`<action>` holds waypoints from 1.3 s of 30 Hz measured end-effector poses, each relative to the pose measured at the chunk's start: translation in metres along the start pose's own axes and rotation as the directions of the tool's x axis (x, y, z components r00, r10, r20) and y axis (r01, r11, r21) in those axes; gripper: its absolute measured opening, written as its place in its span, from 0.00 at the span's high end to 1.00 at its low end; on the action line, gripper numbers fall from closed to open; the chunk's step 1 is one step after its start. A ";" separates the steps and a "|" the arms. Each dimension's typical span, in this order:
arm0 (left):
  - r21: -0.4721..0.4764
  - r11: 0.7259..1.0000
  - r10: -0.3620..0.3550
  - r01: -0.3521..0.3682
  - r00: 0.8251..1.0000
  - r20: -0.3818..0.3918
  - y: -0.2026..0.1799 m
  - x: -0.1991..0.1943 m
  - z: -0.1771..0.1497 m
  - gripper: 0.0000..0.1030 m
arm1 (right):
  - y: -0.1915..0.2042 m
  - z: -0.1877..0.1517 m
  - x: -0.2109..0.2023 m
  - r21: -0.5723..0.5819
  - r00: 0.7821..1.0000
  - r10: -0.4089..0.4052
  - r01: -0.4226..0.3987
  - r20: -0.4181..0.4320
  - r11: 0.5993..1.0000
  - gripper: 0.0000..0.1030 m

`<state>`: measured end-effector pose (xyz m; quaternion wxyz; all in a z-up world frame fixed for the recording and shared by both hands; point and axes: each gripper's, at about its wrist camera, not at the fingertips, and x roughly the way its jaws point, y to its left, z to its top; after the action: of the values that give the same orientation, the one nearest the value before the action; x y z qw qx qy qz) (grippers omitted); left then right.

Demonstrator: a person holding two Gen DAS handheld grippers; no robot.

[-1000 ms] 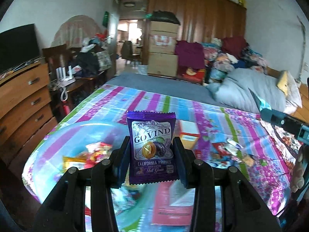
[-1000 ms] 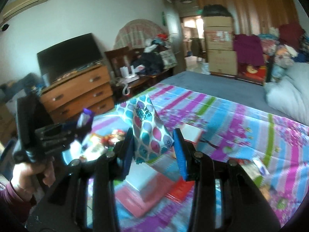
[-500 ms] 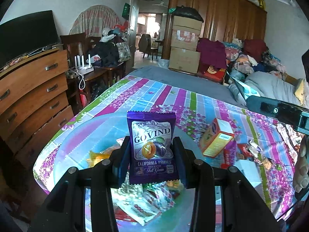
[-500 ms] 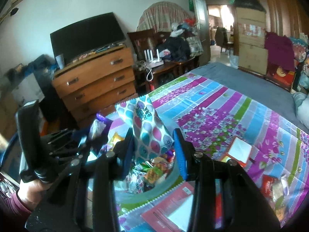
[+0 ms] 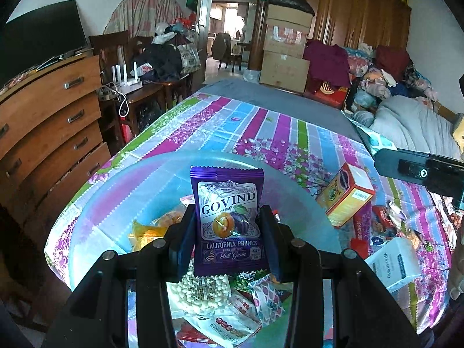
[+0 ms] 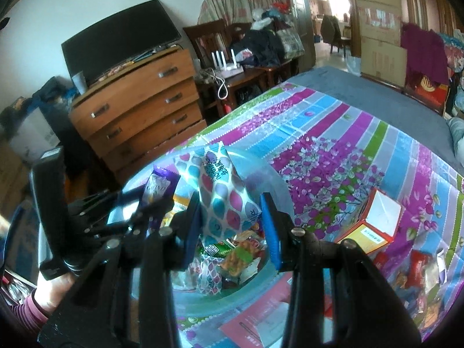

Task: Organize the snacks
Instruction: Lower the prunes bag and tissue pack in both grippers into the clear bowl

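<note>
My left gripper (image 5: pixel 229 240) is shut on a purple Govind prunes packet (image 5: pixel 227 220) and holds it upright over a translucent blue bowl (image 5: pixel 116 197) with several snack packets in it. My right gripper (image 6: pixel 232 226) is shut on a white packet with blue and pink drops (image 6: pixel 223 191), held over the same bowl (image 6: pixel 203 301). The left gripper with its purple packet (image 6: pixel 158 188) shows at the left of the right wrist view. The right gripper's body (image 5: pixel 420 171) shows at the right edge of the left wrist view.
The bowl sits on a striped floral cloth (image 5: pixel 261 133) on a bed. An orange box (image 5: pixel 346 194), a white box (image 5: pixel 391 264), loose wrappers (image 5: pixel 385 217) and a pink booklet (image 6: pixel 261 319) lie to the right. A wooden dresser (image 5: pixel 43 110) stands left.
Both grippers moved left and forward over the bowl, still holding their packets. The bowl now lies directly under both, and both views look more steeply down into it.
</note>
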<state>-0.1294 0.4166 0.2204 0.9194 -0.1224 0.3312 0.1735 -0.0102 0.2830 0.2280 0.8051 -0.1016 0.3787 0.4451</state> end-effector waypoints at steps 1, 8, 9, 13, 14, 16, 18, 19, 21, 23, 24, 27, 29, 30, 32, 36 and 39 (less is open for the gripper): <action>-0.001 1.000 0.001 -0.001 1.000 -0.005 0.001 0.003 -0.001 0.58 | 0.000 0.000 0.002 0.001 1.000 0.000 0.000 -0.005 1.000 0.61; 0.000 1.000 0.006 -0.006 1.000 -0.025 0.001 0.015 -0.004 0.58 | 0.005 0.000 0.012 0.002 1.000 -0.001 0.001 -0.026 1.000 0.61; -0.001 1.000 0.004 -0.004 1.000 -0.026 0.002 0.015 -0.004 0.58 | 0.004 0.000 0.013 0.002 1.000 -0.001 0.001 -0.027 1.000 0.61; 0.000 1.000 0.006 -0.006 1.000 -0.024 0.002 0.015 -0.004 0.58 | 0.005 0.001 0.016 0.000 1.000 -0.002 0.002 -0.031 1.000 0.61; 0.001 1.000 0.006 -0.006 1.000 -0.023 0.002 0.016 -0.005 0.58 | 0.005 0.001 0.016 0.000 1.000 -0.002 0.002 -0.031 1.000 0.61; -0.001 1.000 0.006 -0.006 1.000 -0.023 0.001 0.016 -0.004 0.58 | 0.005 0.001 0.016 0.002 1.000 -0.001 0.001 -0.031 1.000 0.61; 0.003 1.000 0.012 -0.012 1.000 -0.023 0.001 0.017 -0.004 0.58 | 0.005 0.000 0.019 0.002 0.999 -0.002 0.002 -0.035 1.000 0.61; 0.005 1.000 0.014 -0.014 1.000 -0.022 0.002 0.018 -0.001 0.58 | 0.005 -0.001 0.021 0.003 0.999 -0.001 0.002 -0.038 1.000 0.61; 0.008 1.000 0.018 -0.018 1.000 -0.020 0.004 0.020 0.001 0.58 | 0.004 -0.003 0.023 0.004 0.999 0.000 0.000 -0.042 1.000 0.61; 0.010 1.000 0.020 -0.020 1.000 -0.019 0.004 0.021 0.002 0.58 | 0.004 -0.005 0.025 0.002 0.999 0.002 -0.001 -0.046 1.000 0.61; 0.012 1.000 0.023 -0.022 1.000 -0.018 0.003 0.021 0.002 0.58 | 0.005 -0.006 0.026 0.001 0.999 0.003 -0.003 -0.048 1.000 0.61; 0.013 1.000 0.024 -0.024 1.000 -0.020 0.003 0.022 0.003 0.58 | 0.005 -0.007 0.027 0.001 0.999 0.005 -0.005 -0.051 1.000 0.61; 0.012 1.000 0.025 -0.025 0.999 -0.019 0.002 0.021 0.004 0.58 | 0.004 -0.006 0.028 0.000 0.999 0.008 -0.008 -0.053 1.000 0.61; 0.012 1.000 0.024 -0.024 1.000 -0.019 0.002 0.021 0.005 0.58 | 0.004 -0.007 0.028 -0.001 0.998 0.008 -0.008 -0.055 1.000 0.61; 0.013 1.000 0.024 -0.024 1.000 -0.018 0.002 0.022 0.005 0.58 | 0.005 -0.006 0.029 -0.001 0.998 0.008 -0.008 -0.056 1.000 0.61; 0.014 1.000 0.023 -0.023 1.000 -0.019 0.002 0.022 0.005 0.58 | 0.005 -0.007 0.031 -0.001 0.998 0.007 -0.007 -0.059 1.000 0.60; 0.013 1.000 0.021 -0.021 1.000 -0.020 0.002 0.024 0.006 0.58 | 0.004 -0.008 0.032 0.004 0.998 0.007 -0.006 -0.061 1.000 0.59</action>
<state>-0.1101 0.4265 0.2093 0.9149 -0.1147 0.3429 0.1797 -0.0075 0.3015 0.2006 0.7918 -0.1124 0.4043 0.4437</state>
